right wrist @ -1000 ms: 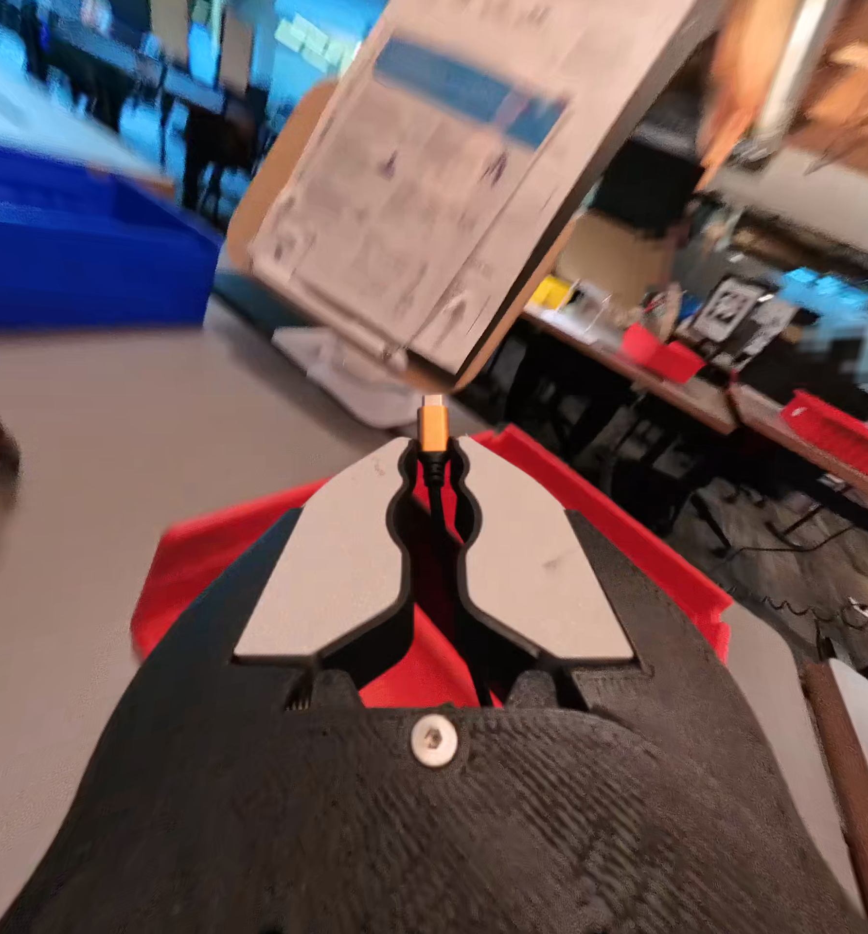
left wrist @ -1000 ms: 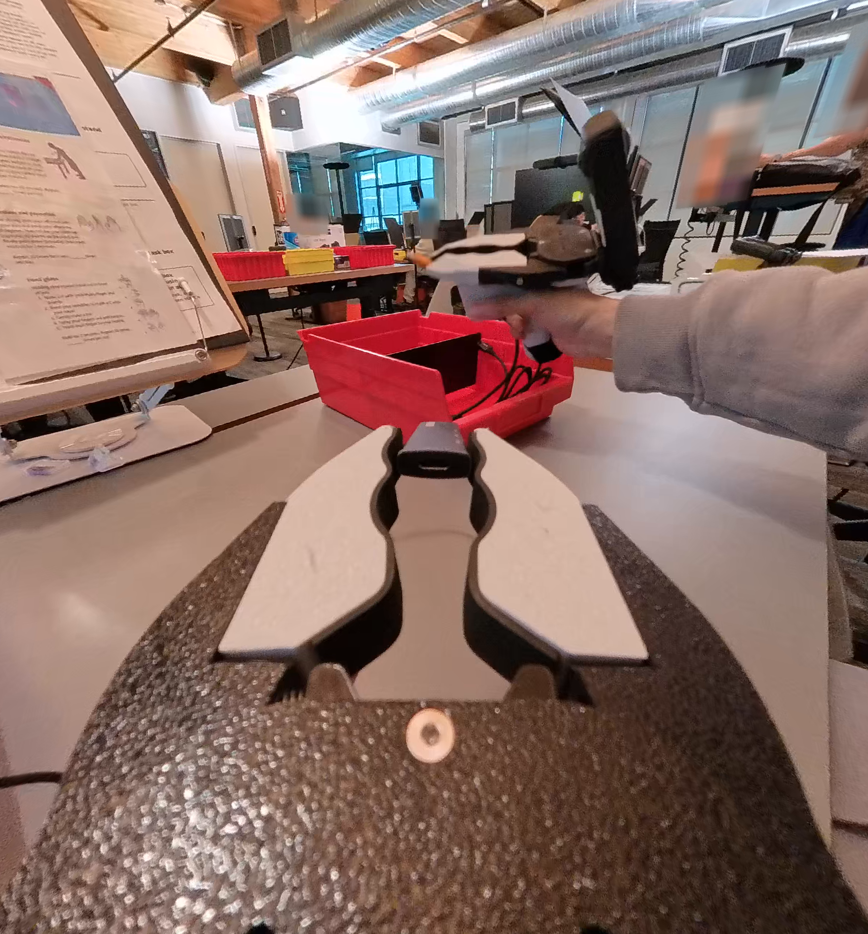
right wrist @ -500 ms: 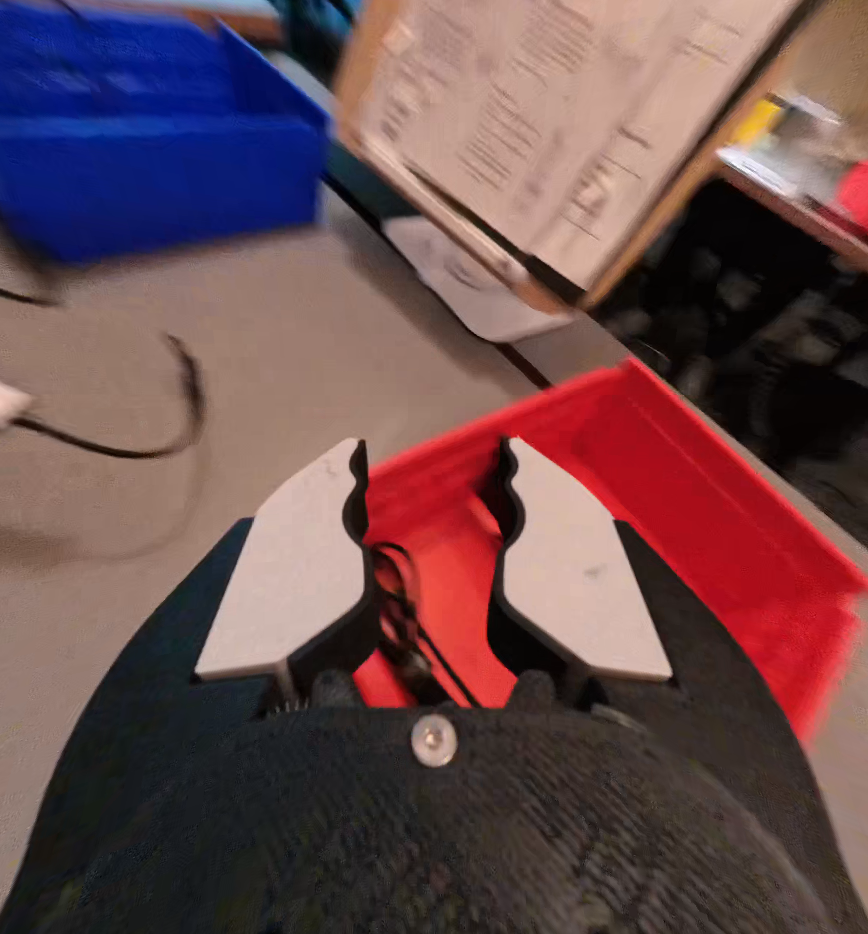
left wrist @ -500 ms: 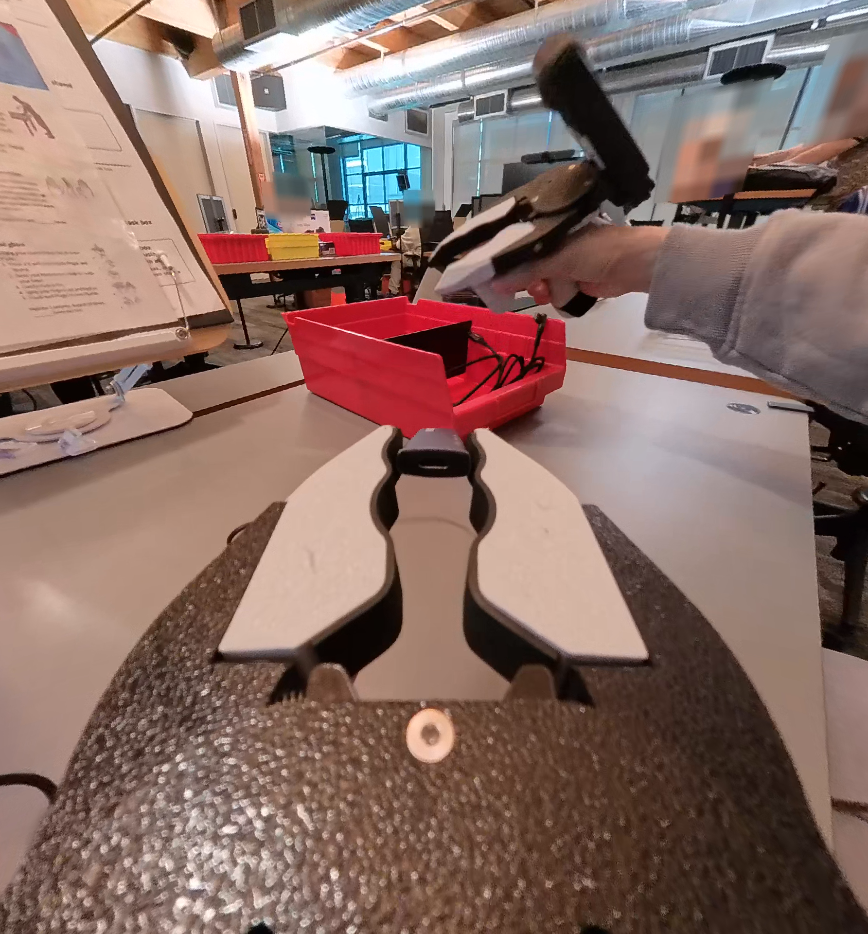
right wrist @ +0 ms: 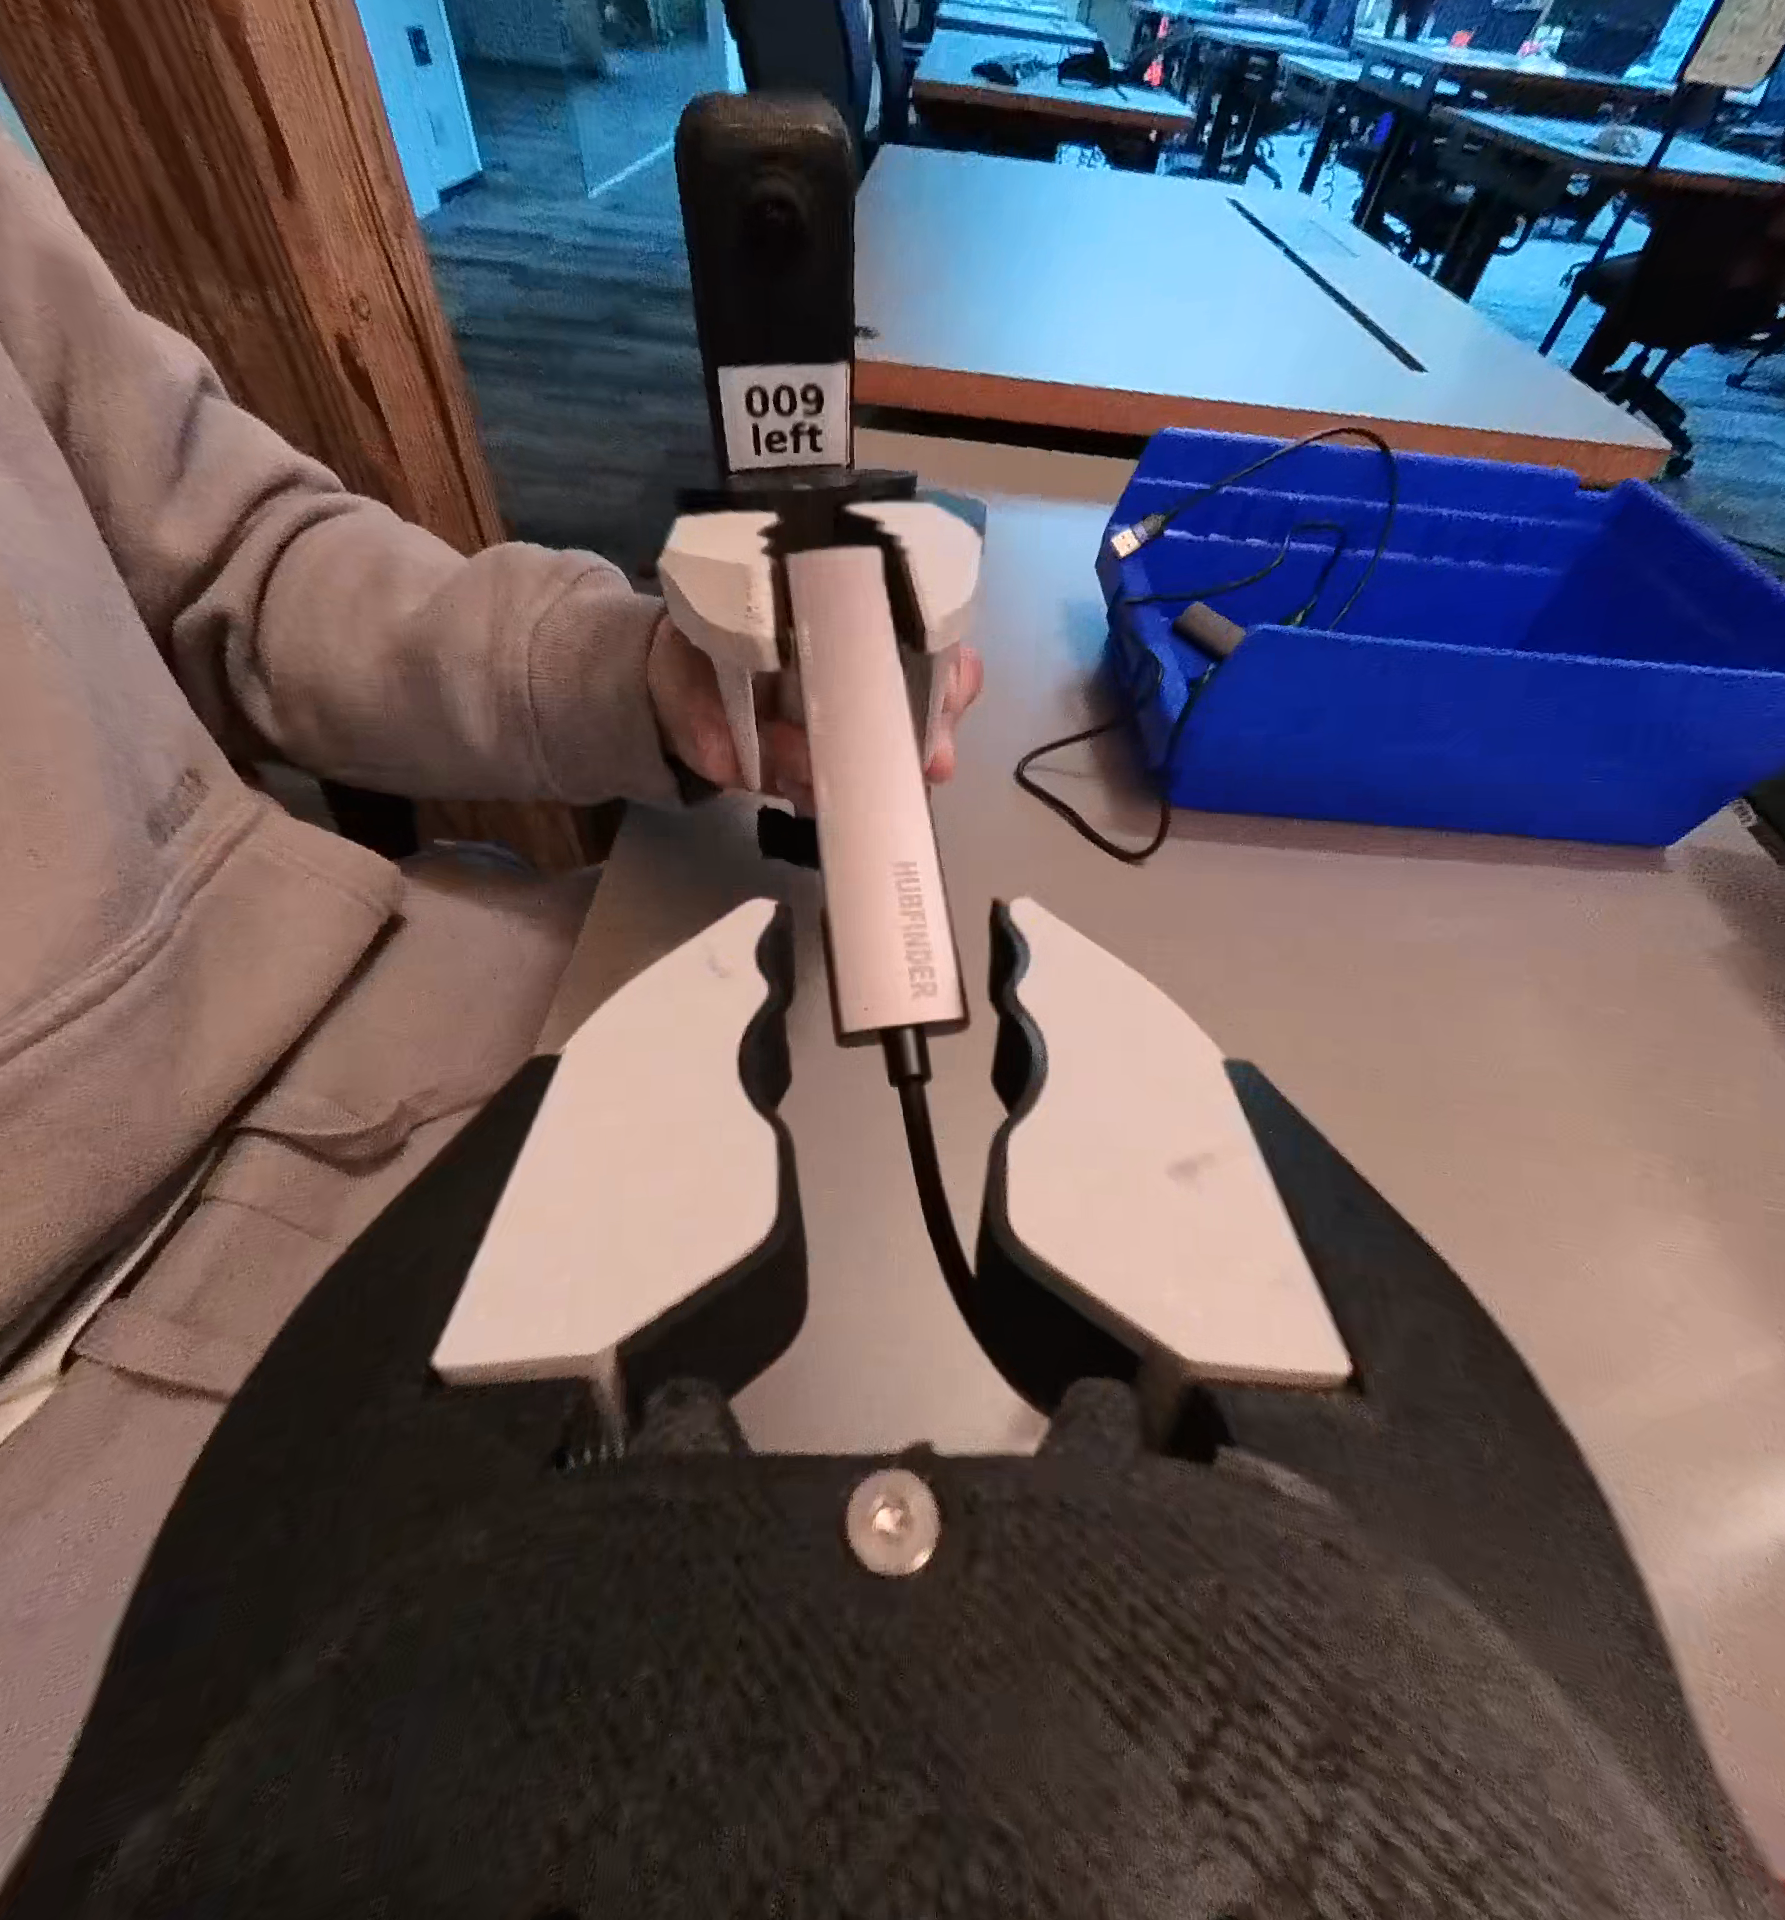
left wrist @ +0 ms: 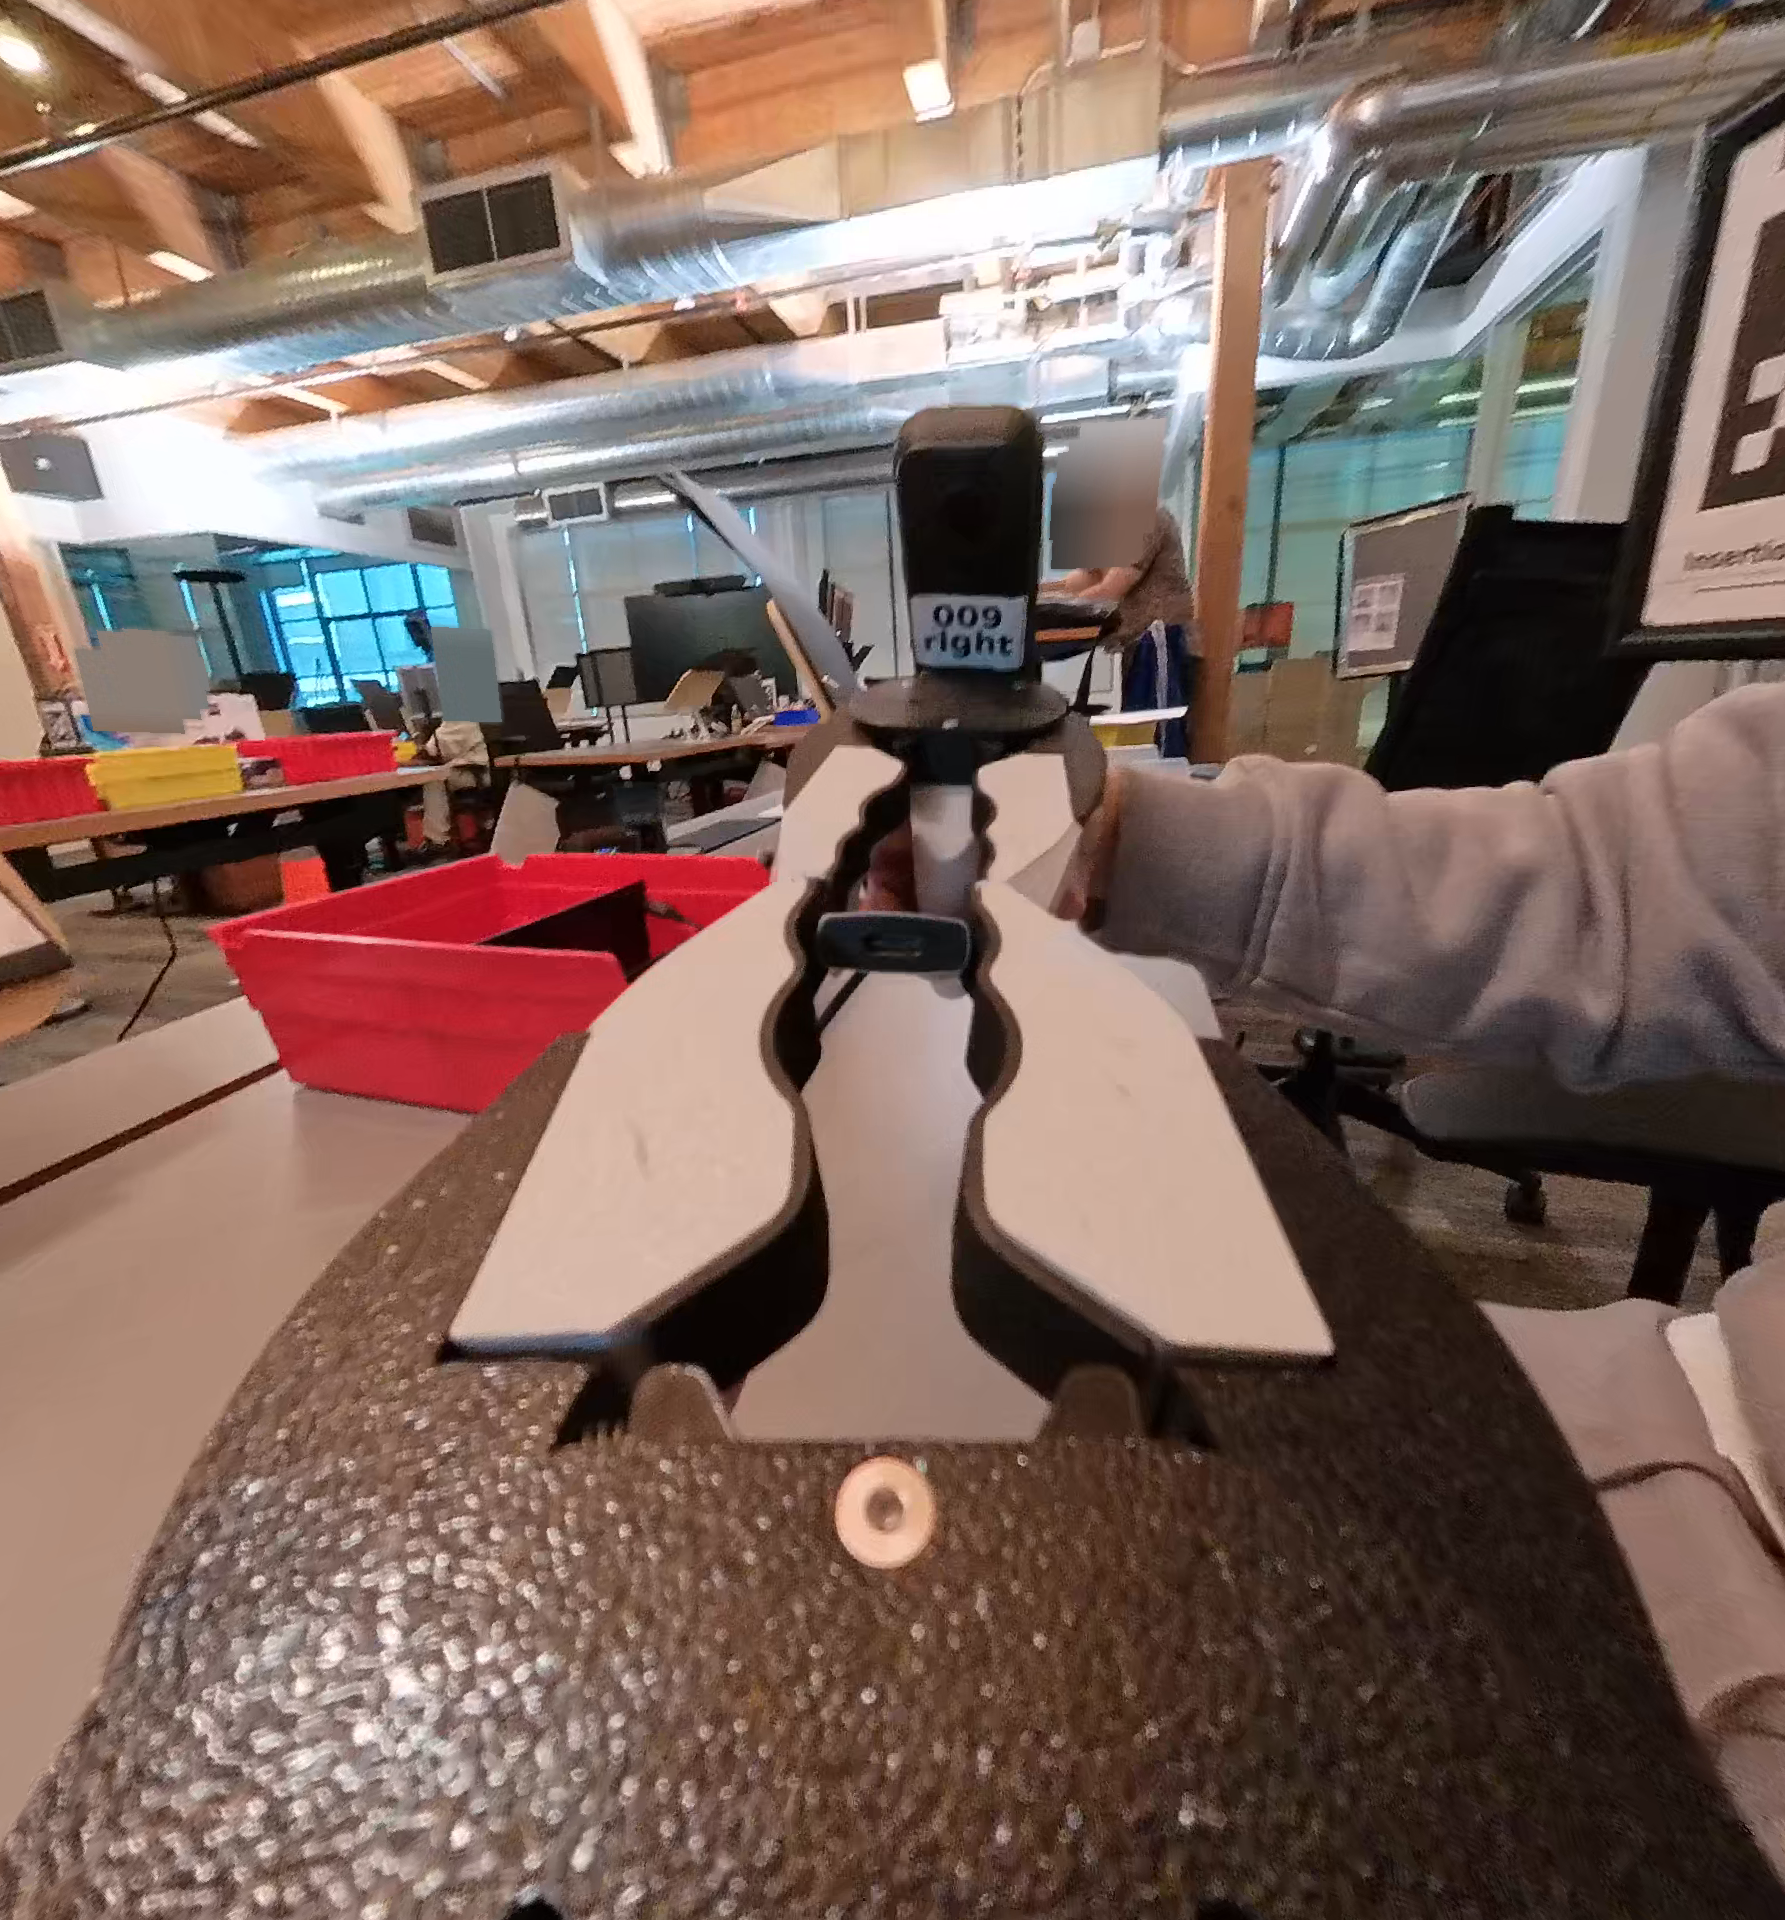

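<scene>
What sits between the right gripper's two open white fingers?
In the right wrist view, the slim silver hub and its black cable lie between the right gripper fingers, untouched; the left gripper clamps its far end.

Open office: wooden-beamed ceiling (left wrist: 348,125), silver ducts (left wrist: 763,395), long desks (right wrist: 1179,291), carpet.

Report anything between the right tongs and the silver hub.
Nothing visible. The silver hub's cabled end lies in the gap of the open right tongs, its black cable trailing between them; left tongs clamp the other end.

Two grippers (left wrist: 893,940) (right wrist: 888,966), one hub (right wrist: 872,821), one red bin (left wrist: 431,997), one blue bin (right wrist: 1490,675).
</scene>
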Demonstrator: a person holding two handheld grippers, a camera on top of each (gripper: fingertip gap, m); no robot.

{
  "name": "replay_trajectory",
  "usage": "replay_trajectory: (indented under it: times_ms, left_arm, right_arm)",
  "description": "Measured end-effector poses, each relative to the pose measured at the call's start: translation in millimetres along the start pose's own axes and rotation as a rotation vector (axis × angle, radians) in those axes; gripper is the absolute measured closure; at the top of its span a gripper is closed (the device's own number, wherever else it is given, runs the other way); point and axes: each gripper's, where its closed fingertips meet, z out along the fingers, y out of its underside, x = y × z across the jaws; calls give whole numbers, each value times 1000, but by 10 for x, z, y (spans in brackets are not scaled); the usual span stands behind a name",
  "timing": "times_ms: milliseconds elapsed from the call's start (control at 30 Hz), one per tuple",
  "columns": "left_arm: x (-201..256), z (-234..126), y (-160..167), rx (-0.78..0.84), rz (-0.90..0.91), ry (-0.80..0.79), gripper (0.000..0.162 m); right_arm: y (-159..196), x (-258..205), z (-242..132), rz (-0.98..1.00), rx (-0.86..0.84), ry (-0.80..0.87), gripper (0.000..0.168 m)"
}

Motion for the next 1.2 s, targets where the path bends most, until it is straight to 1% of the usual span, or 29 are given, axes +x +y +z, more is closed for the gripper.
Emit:
replay_trajectory:
  times_ms: [33, 67, 200, 267, 300, 333, 367, 433, 500, 567, 667, 800, 933, 1000, 1067, 1133, 1200]
  left_arm:
    - [13, -4, -36, 17, -2, 8, 137]
    - [22, -9, -63, 31, -6, 14, 137]
    - [28, -35, -100, 58, -11, 27, 137]
    - [6, -40, -65, 49, -39, 26, 137]
    - [-30, -39, -26, 35, -38, -1, 133]
    - [-86, -40, 9, 24, -20, -49, 115]
    - [-135, -42, 46, 7, 11, -94, 100]
    - [-182, -36, 153, -66, 73, -139, 93]
    - [-183, -19, 225, -117, 107, -145, 93]
    - [-188, -7, 246, -118, 107, -153, 96]
    - [-219, -12, 298, -112, 74, -161, 102]
    - [-297, -56, 343, -93, 34, -191, 108]
    - [-345, -88, 373, -94, 18, -206, 112]
    - [-366, -101, 395, -109, 33, -215, 112]
    - [-374, -108, 415, -126, 45, -217, 113]
    - [-387, -112, 435, -134, 42, -223, 113]
    - [-393, -112, 459, -134, 28, -220, 114]
  right_arm:
    - [-21, -11, 5, 9, 12, -6, 141]
    - [-44, -33, 8, 14, 21, -17, 143]
    - [-118, -53, 1, -29, 30, 0, 143]
    - [-193, -30, -35, -51, 52, 8, 143]
    - [-223, -5, -66, -64, 47, 18, 143]
    - [-257, 47, -114, -79, 34, 38, 143]
    - [-307, 125, -198, -99, 20, 73, 143]
    - [-441, 366, -432, -138, -2, 172, 143]
    - [-586, 670, -726, -151, -12, 291, 143]
    - [-706, 1039, -1054, -164, -15, 455, 143]
    - [-739, 1517, -1458, -155, -27, 611, 143]
    - [-528, 2120, -1803, -146, -66, 710, 143]
    - [-148, 2606, -1974, -62, -102, 740, 143]
    - [23, 2771, -1987, -14, -109, 730, 143]
    - [104, 2923, -2019, 0, -89, 762, 143]
    - [245, 3005, -2017, 52, -78, 742, 143]
    - [496, 3115, -2093, 97, -147, 785, 143]
